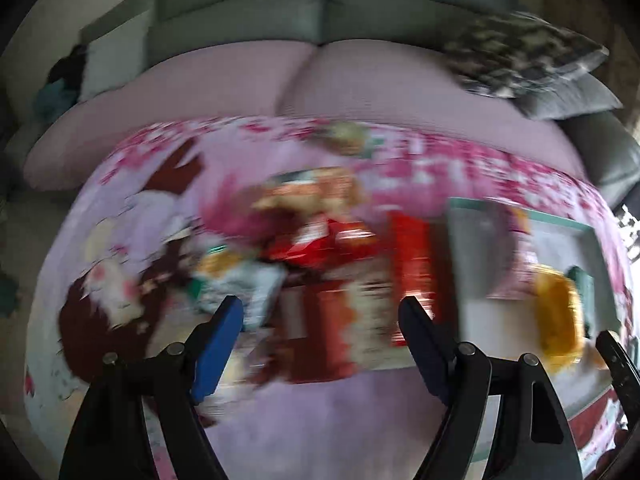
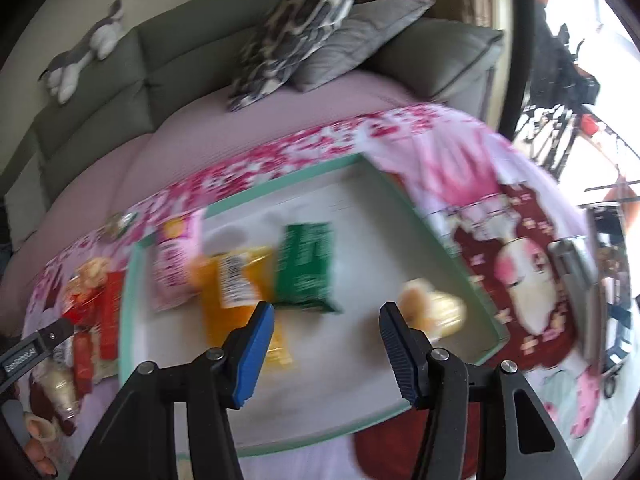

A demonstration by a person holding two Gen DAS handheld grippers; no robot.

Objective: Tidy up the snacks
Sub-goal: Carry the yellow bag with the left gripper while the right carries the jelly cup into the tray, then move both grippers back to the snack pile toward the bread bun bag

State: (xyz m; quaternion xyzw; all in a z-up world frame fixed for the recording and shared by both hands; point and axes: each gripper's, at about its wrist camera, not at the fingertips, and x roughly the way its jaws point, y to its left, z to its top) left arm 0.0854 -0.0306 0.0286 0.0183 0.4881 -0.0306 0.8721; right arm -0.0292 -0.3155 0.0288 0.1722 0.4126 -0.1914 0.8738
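On the tabletop: a pink floral cloth (image 2: pixel 288 148) is being shown spread over it, with a mint-rimmed tray (image 2: pixel 168 344) lying on the cloth.
Left tool (image 1: pixel 320 312): it is being held released, jaws wide apart and nothing between them, above the loose snacks beside the tray.
Right tool (image 2: pixel 326 316): it is being held released above the tray, jaws spread and nothing gripped.
Inside the tray: a pink packet (image 2: pixel 176 264), an orange packet (image 2: pixel 236 292) and a green packet (image 2: pixel 308 268) are being seen lying side by side, the orange one overlapping the pink one's edge.
Also inside the tray: a pale clear-wrapped snack (image 2: pixel 432 312) is being seen near the tray's rim on the side away from the pink packet, apart from the green packet.
Outside the tray: a pile of red packets (image 1: pixel 332 248) is being shown on the cloth just beside the tray's rim, with a long red box (image 1: pixel 416 256) lying against that rim; motion blur is keeping the details from being read.
Beyond the tray: a grey-green sofa (image 2: pixel 120 88) is being shown, with a patterned cushion (image 2: pixel 296 36) leaning on a plain grey cushion (image 2: pixel 360 40) and a plush toy (image 2: pixel 84 52) lying on the backrest.
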